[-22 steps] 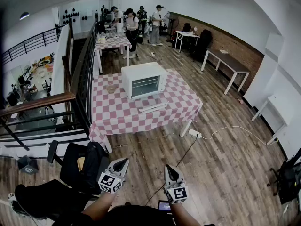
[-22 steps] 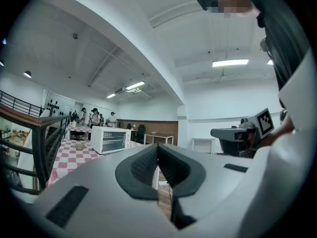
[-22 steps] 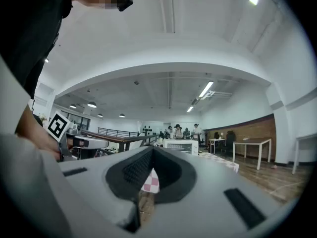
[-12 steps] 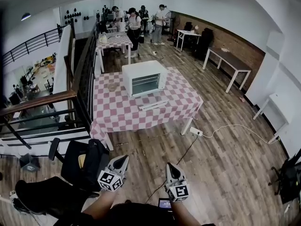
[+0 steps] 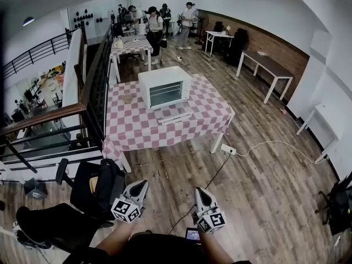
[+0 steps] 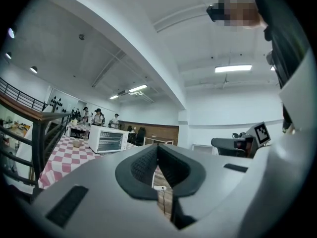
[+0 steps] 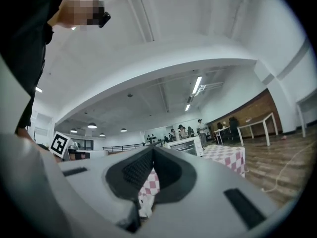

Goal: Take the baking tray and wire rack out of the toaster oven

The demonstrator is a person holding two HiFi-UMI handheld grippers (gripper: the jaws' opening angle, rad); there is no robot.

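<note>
A white toaster oven (image 5: 164, 87) stands on a red-and-white checkered table (image 5: 132, 131) far ahead across the wooden floor. In front of the oven lies a flat white piece (image 5: 175, 115); whether it is the door or a tray I cannot tell. The baking tray and wire rack cannot be made out from here. My left gripper (image 5: 141, 187) and right gripper (image 5: 200, 192) hover low near my body, far from the table, both shut and empty. The oven (image 6: 109, 140) shows small in the left gripper view past the closed jaws of the left gripper (image 6: 157, 146). The right gripper (image 7: 152, 148) points toward the oven (image 7: 185, 145).
A black office chair (image 5: 93, 194) with a bag stands at my left. A dark railing (image 5: 93, 81) runs along the table's left side. A power strip (image 5: 228, 149) and its cable lie on the floor right of the table. People (image 5: 154, 23) stand at the back.
The table and oven have shifted slightly up and left in the head view. Both grippers stay shut, a little lower in the picture.
</note>
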